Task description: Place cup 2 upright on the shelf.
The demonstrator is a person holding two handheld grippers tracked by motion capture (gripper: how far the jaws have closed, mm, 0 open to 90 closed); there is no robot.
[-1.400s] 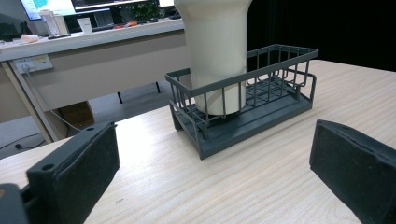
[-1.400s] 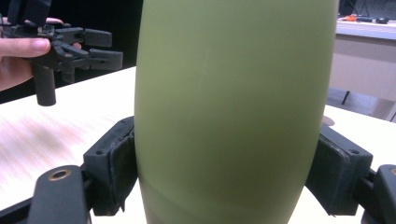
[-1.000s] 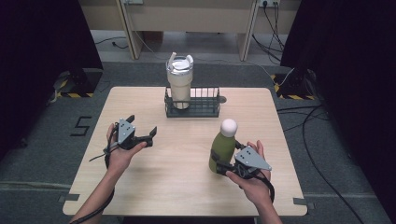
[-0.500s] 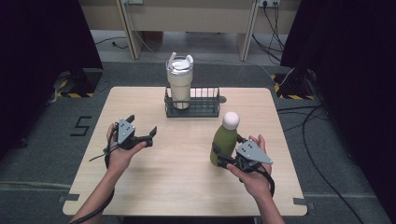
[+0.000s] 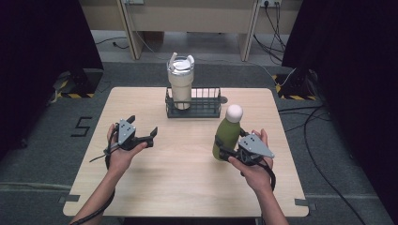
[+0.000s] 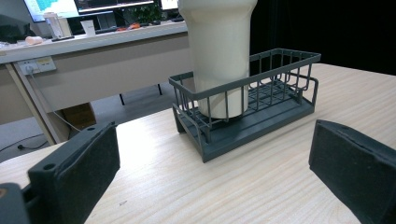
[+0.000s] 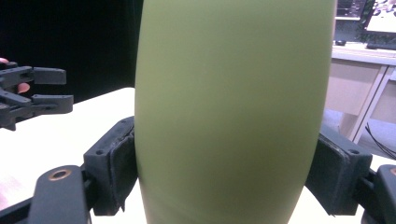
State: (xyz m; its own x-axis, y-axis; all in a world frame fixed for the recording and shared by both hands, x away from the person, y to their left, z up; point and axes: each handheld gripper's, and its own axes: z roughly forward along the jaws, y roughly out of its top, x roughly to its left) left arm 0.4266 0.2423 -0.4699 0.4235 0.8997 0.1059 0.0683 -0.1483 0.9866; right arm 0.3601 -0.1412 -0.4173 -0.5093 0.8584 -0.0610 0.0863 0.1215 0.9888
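Observation:
A green bottle (image 5: 226, 133) with a white round cap stands upright at the table's right middle. My right gripper (image 5: 220, 150) is shut on its lower body. In the right gripper view both pads press the bottle (image 7: 233, 102) from either side, and its base is out of frame. My left gripper (image 5: 149, 133) is held open over the left half of the table with nothing between its jaws. In the left gripper view its pads (image 6: 74, 172) stand wide apart and face the dark wire basket (image 6: 261, 116).
The wire basket (image 5: 206, 110) sits at the table's back middle. A cream tumbler (image 5: 180, 84) with a lid stands in its left half; the right half holds nothing. Desks and cables lie beyond the table's far edge.
My right gripper has carried the green bottle a little farther from the person, toward the basket. The left gripper has stayed still and open.

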